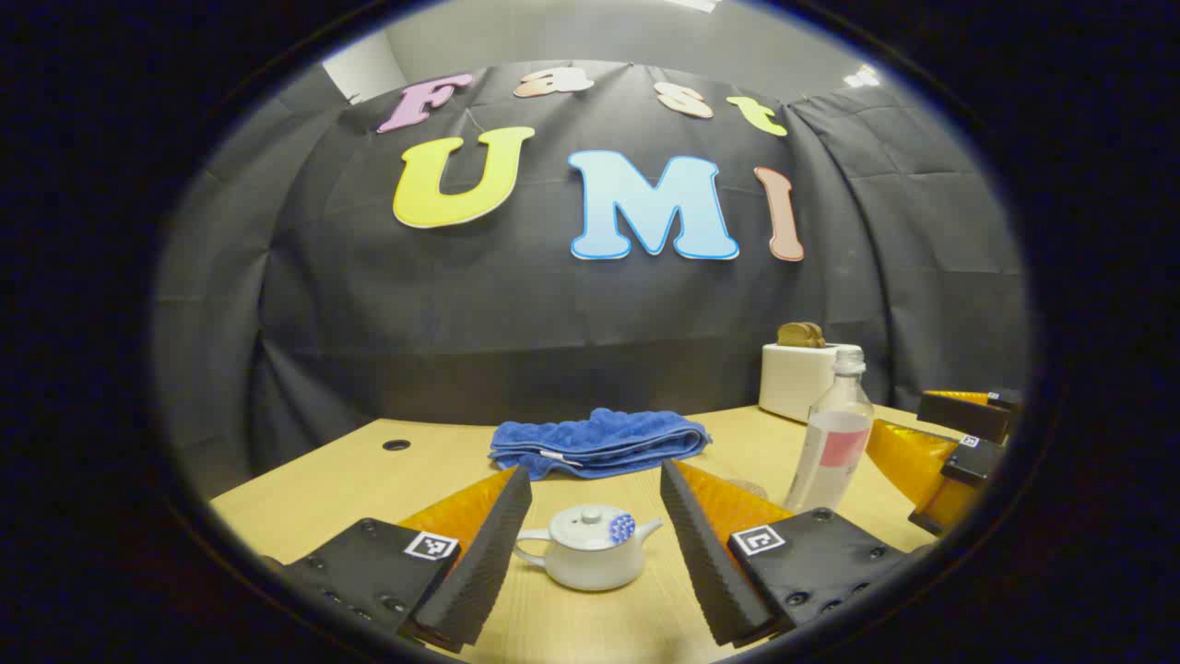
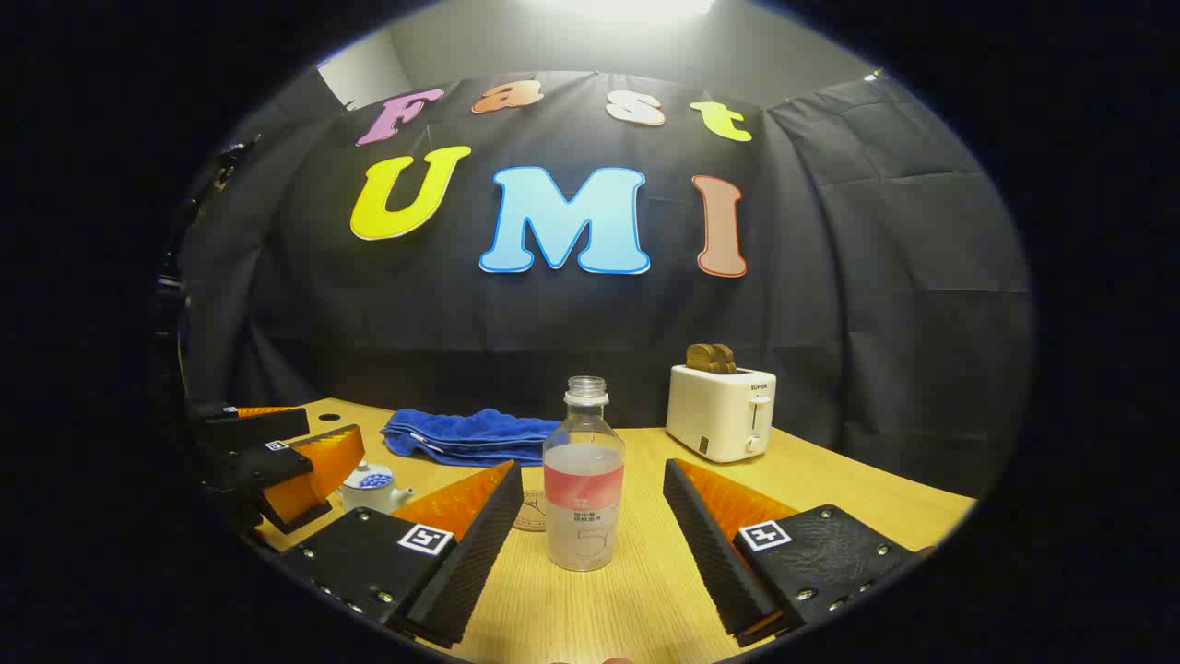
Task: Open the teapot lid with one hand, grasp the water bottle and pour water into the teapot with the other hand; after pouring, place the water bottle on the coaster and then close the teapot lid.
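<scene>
1. Two grippers hang over a pale wooden table, each spread wide with nothing between its fingers.
2. In the left gripper view the left gripper frames a small white teapot, which stands on the table between the parted fingers and touches neither. Its lid is on, its spout points right and its handle left.
3. In the right gripper view the right gripper frames a clear water bottle, upright on the table, uncapped and partly filled, with a pink label band. It stands in the gap between the fingers, and no finger presses on it.
4. A round coaster lies flat on the table just behind and to the left of the bottle, partly hidden by it.
5. From the right gripper view the teapot sits at the near left of the table, just beside the left gripper, whose fingers are apart there too.
6. From the left gripper view the bottle stands to the right of the teapot, with the right gripper at the right edge beyond it.
7. A folded blue towel lies farther back, near the middle of the table.
8. A white toaster with brown bread in its slots stands at the far right, near the black cloth wall.
</scene>
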Demonstrator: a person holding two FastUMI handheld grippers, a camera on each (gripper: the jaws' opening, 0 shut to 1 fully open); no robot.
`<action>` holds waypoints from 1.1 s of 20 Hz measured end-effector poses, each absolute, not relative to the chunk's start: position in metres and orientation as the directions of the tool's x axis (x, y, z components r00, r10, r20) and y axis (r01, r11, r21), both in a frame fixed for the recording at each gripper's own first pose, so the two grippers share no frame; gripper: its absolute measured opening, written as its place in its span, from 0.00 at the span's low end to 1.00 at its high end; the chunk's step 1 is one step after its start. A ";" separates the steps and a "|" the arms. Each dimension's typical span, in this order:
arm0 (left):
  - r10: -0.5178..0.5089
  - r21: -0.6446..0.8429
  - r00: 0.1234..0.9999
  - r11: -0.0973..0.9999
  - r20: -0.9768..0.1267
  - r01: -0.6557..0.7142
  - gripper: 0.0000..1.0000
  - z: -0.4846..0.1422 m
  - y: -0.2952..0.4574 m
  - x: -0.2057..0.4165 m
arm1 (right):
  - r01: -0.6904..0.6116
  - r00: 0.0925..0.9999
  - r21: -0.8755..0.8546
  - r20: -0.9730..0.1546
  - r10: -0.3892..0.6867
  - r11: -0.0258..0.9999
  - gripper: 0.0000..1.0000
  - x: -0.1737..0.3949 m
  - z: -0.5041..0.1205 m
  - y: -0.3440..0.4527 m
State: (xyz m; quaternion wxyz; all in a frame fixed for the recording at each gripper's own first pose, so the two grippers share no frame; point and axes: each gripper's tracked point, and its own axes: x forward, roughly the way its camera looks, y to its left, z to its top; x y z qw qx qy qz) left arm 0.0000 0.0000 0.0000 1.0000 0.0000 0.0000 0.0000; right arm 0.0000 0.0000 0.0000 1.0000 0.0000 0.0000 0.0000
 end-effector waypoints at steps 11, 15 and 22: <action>0.013 -0.021 0.999 1.000 -0.038 -0.014 0.92 -0.003 0.007 0.010 | -0.010 1.000 0.029 -0.004 0.010 1.000 0.97 0.013 0.004 -0.004; 0.020 -0.018 0.998 1.000 -0.057 -0.021 0.92 -0.010 0.007 0.013 | -0.015 1.000 0.033 -0.016 0.016 0.999 0.97 0.017 0.000 -0.003; 0.025 -0.004 0.992 1.000 -0.121 -0.026 0.74 -0.035 0.007 0.036 | -0.021 0.999 0.019 -0.037 0.022 1.000 0.97 0.023 -0.007 -0.001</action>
